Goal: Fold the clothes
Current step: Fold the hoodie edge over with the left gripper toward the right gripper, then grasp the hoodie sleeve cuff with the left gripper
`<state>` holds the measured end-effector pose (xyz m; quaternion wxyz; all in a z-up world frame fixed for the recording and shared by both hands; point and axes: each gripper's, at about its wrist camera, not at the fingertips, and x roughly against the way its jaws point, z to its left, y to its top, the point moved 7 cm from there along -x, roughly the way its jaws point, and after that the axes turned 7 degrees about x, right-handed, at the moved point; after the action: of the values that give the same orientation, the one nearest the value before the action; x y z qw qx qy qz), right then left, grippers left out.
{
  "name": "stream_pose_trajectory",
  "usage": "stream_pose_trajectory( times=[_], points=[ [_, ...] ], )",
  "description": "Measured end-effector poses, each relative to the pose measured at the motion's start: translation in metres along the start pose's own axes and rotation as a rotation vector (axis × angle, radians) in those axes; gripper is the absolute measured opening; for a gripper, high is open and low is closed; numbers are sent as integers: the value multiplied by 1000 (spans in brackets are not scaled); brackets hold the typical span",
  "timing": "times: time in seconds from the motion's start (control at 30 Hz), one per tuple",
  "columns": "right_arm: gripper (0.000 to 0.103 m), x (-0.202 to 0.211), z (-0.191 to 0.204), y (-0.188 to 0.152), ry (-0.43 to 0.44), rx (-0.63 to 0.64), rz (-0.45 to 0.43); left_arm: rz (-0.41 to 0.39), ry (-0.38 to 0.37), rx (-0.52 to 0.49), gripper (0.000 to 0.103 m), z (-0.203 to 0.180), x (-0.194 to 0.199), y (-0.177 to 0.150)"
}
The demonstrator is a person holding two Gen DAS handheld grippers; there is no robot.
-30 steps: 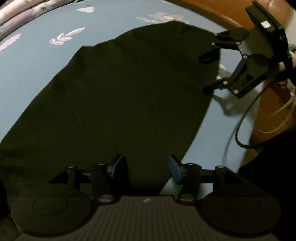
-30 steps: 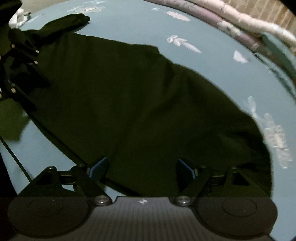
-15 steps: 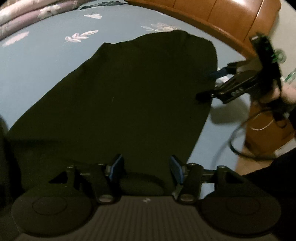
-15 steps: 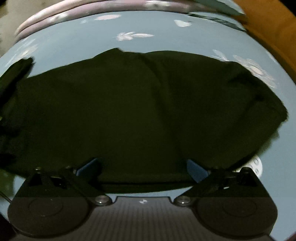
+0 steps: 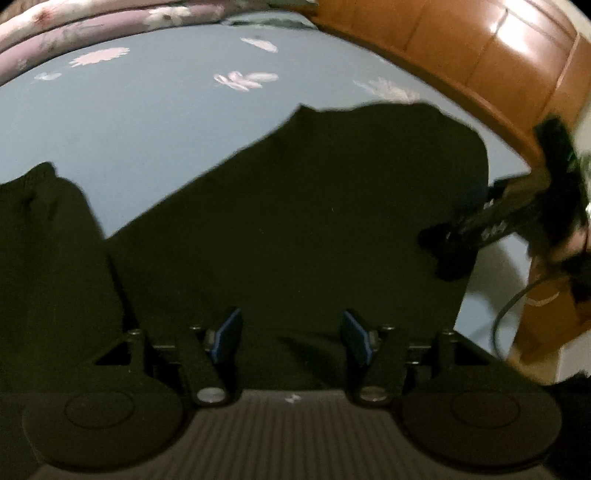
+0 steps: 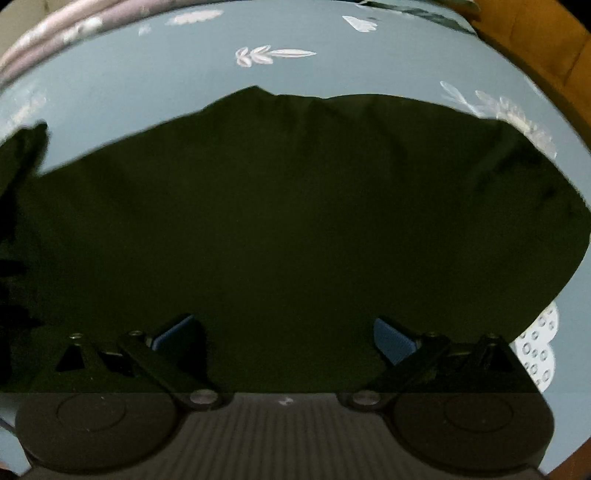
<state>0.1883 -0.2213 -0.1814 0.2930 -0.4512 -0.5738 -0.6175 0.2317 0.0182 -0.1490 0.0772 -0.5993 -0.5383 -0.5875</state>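
Both grippers are black, with blue pads (image 5: 226,334) and silver screws (image 6: 201,397); a dark cable (image 5: 509,314), maybe, trails behind one.

A blue bedsheet (image 5: 140,122) printed with pale leaves and flowers covers the bed. Along its far edge lies a rolled purplish floral quilt (image 5: 92,26). A glossy brown wooden bed frame (image 5: 480,48) curves along the right edge, catching a highlight in otherwise dim light.
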Motion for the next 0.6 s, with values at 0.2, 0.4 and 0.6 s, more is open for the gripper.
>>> stream_pose_trajectory(
  times=[0.2,0.4,0.6],
  points=[
    [103,-2,3,1,4,-28,63,-64,13,57,63,26,11,19],
    [103,-2,4,-2,4,-56,51,-54,10,58,63,25,-1,29],
    [103,0,4,-7,-3,-48,0,-113,136,52,64,28,5,52]
  ],
)
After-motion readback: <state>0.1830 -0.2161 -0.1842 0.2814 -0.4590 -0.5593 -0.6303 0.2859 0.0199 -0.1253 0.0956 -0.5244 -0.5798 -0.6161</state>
